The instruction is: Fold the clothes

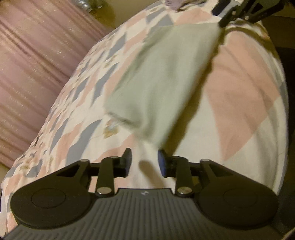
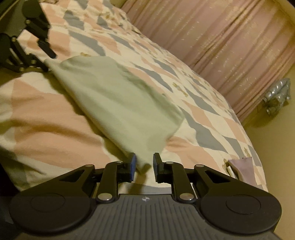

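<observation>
A pale green cloth [image 1: 162, 77] [image 2: 118, 99] lies blurred on the patchwork bedcover, stretched between my two grippers. In the left wrist view my left gripper [image 1: 144, 160] is open; one corner of the cloth ends beside its right, blue-padded finger [image 1: 163, 162], and only bedcover shows in the gap. In the right wrist view my right gripper [image 2: 144, 164] is open, with the cloth's other corner hanging loose between its pads. Each gripper also shows at the far corner in the other view: the right gripper [image 1: 218, 17] and the left gripper [image 2: 49, 61].
The bed's quilt [image 1: 239, 88] [image 2: 202, 114] has pink, grey and white patches. A pink curtain [image 1: 27, 64] [image 2: 230, 37] hangs along its far side. A lilac cloth [image 2: 241, 166] lies at the bed's edge. A silvery object [image 2: 278, 96] sits on the floor by the curtain.
</observation>
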{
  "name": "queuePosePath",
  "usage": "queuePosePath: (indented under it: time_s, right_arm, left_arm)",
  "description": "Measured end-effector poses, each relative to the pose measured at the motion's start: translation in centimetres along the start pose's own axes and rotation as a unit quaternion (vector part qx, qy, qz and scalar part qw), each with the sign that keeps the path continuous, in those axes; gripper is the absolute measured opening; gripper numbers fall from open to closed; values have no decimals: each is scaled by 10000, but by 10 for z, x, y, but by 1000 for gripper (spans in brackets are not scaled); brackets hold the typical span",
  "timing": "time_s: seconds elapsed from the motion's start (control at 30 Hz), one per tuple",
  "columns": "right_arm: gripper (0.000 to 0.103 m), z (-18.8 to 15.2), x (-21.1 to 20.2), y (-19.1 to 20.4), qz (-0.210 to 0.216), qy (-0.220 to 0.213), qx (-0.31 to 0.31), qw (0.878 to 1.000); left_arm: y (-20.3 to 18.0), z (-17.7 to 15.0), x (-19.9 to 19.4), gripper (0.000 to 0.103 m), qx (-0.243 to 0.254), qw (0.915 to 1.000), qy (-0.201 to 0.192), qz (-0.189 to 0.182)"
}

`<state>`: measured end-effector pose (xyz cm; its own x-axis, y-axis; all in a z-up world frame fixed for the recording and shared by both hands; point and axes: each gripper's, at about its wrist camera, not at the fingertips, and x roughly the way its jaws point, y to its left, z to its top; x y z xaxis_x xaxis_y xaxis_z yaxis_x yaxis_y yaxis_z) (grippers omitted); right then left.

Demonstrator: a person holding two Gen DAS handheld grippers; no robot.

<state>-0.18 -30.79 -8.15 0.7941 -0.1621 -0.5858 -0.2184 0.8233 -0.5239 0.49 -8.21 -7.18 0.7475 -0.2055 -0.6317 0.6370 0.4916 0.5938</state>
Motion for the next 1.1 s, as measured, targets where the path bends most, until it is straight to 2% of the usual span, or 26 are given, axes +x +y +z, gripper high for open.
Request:
queuePosePath:
  time_s: [0.2, 0.33, 0.43, 0.5, 0.6, 0.73, 0.87, 0.97, 1.03, 1.1]
  right_arm:
    - [22, 5, 1, -32, -115, -167, 462, 9987]
    - [23, 12, 12, -60, 62, -313, 1160, 9927]
    - [28, 15, 29, -85, 465, -414, 1933, 9792]
    - [29, 15, 44, -103, 770, -439, 2449, 9655]
    - [32, 16, 68, -121, 1182, -404, 2789, 9522]
    - [39, 15, 94, -137, 1556, -387, 3057, 9385]
    - [40, 7, 117, -151, 1924, -328, 3507, 9159]
    - [40, 3, 121, -154, 2127, -393, 3658, 9052]
    - [40, 2, 122, -155, 2182, -425, 3699, 9021]
    - [40, 1, 124, -156, 2229, -421, 3758, 8985]
  left_arm:
    - [51, 3, 3, 31, -783, 9968, -95, 132]
    - [78, 25, 21, 35, -1373, 9899, -327, -93]
    - [87, 44, 43, 39, -1505, 9872, -439, -280]
    - [88, 54, 61, 39, -1477, 9875, -427, -358]
    - [92, 56, 84, 39, -1655, 9842, -310, -539]
    - [106, 46, 102, 42, -2291, 9685, -259, -938]
    - [123, 36, 114, 41, -2971, 9442, -299, -1387]
    - [134, 33, 121, 41, -3360, 9264, -433, -1647]
    - [138, 35, 127, 38, -3435, 9204, -487, -1804]
    - [141, 35, 132, 30, -3480, 9165, -489, -1910]
